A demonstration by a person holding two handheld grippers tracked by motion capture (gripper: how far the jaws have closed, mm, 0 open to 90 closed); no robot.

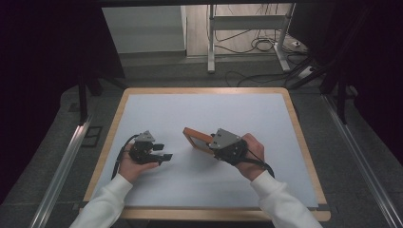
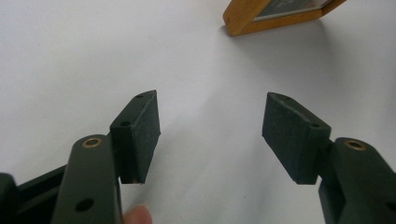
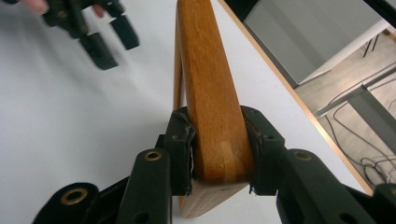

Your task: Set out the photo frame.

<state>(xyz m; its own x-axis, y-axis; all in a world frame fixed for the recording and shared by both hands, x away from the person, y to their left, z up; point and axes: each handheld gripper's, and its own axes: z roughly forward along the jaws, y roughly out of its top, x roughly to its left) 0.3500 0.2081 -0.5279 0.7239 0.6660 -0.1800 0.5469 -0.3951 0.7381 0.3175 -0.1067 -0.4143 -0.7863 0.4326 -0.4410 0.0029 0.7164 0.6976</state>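
Now the right gripper [image 3: 217,149] pinches a corner of the wooden frame [image 3: 208,93] — the frame stands on edge on the white table [image 1: 199,180], near the middle. Nearby, the left gripper [image 2: 210,135] has its jaws spread wide — nothing between them.

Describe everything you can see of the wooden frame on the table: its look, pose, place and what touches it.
The wooden frame is rectangular, of orange-brown wood with visible grain and a joint at one corner; a pane seems set inside. It stands tilted near the middle of the white table. The right gripper clamps one side rail between its jaws. The left gripper stays apart, jaws open.
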